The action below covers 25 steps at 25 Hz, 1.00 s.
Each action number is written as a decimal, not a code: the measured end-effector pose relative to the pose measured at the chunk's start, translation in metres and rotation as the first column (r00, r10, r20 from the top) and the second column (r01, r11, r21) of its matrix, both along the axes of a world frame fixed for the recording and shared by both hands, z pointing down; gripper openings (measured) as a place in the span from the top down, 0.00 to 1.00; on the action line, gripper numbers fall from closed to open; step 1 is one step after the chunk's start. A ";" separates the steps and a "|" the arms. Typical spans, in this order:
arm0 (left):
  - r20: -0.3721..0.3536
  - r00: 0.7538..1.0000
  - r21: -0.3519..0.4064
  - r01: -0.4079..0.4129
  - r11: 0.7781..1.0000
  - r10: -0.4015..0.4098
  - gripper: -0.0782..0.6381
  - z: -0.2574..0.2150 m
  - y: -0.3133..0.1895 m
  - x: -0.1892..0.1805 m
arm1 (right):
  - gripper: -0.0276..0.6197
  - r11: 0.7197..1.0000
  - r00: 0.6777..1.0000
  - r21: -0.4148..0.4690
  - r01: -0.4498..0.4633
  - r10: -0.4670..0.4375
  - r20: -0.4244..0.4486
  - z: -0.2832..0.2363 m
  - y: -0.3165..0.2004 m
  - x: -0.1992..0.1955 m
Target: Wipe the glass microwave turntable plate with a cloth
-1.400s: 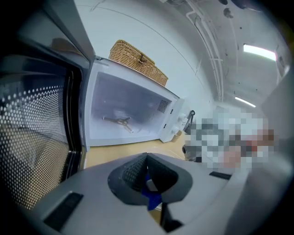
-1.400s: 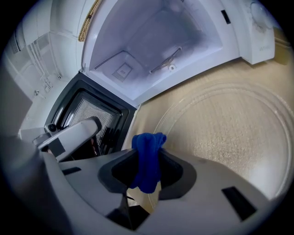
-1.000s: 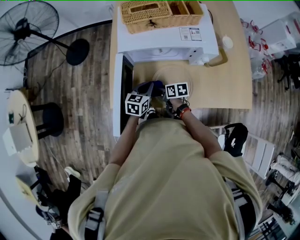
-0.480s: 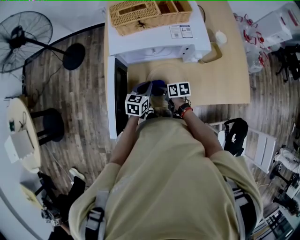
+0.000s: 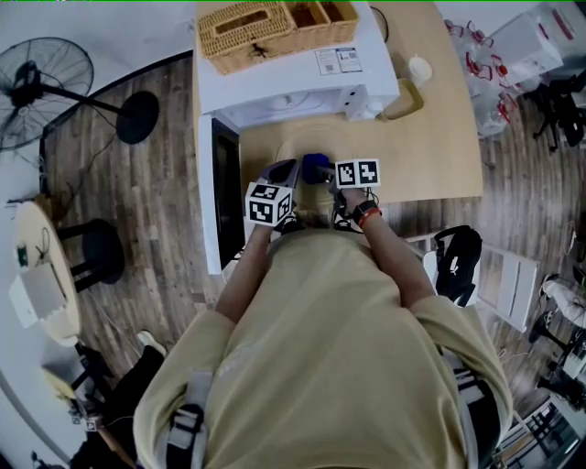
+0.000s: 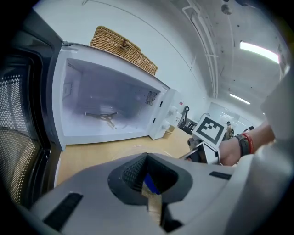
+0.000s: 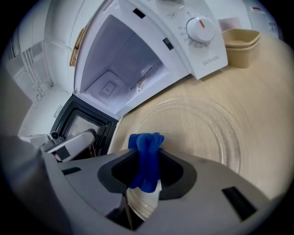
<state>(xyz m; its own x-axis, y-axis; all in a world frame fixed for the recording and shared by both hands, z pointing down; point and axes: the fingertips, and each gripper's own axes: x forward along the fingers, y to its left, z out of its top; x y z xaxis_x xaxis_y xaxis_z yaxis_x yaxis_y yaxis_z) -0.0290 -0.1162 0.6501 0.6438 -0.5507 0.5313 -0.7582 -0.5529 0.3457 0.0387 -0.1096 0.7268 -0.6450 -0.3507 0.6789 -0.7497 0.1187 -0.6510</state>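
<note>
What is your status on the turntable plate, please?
Right gripper shut on blue cloth; left gripper shut. Glass plate on table, before open microwave. Nothing blocking.

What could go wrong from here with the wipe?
The cloth is pinched as a narrow bunch in the right gripper, so the hard fingers might scrape the glass plate instead of fabric. The plate lies flat on the smooth table; a sideways push could slide it toward the open microwave door.

A blue cloth is seen against a clear glass turntable plate. The microwave is coloured white, the basket woven tan.
</note>
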 end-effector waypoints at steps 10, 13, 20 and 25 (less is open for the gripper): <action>-0.007 1.000 -0.006 0.012 1.000 -0.012 0.87 0.003 0.002 0.010 | 0.76 0.998 0.997 0.007 -0.065 0.065 -0.045 0.000 -0.003 0.046; -0.007 1.000 -0.008 0.021 1.000 -0.021 0.87 0.003 0.005 0.012 | 0.75 0.997 0.995 0.003 -0.077 0.077 -0.056 -0.001 -0.004 0.060; -0.005 0.999 -0.014 0.042 0.999 -0.042 0.87 0.005 0.015 0.013 | 0.75 0.997 0.992 -0.008 -0.072 0.070 -0.109 -0.002 -0.005 0.081; 0.002 0.998 -0.014 0.068 0.998 -0.068 0.87 0.004 0.020 0.009 | 0.75 0.995 0.984 -0.011 -0.104 0.101 -0.148 -0.004 -0.007 0.103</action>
<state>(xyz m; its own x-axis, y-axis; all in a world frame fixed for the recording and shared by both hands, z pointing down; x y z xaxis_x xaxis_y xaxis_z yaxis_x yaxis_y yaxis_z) -0.0199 -0.0957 0.6539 0.6045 -0.5852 0.5405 -0.7942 -0.4954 0.3519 0.1418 -0.1163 0.7230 -0.4987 -0.3964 0.7708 -0.8453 0.0256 -0.5337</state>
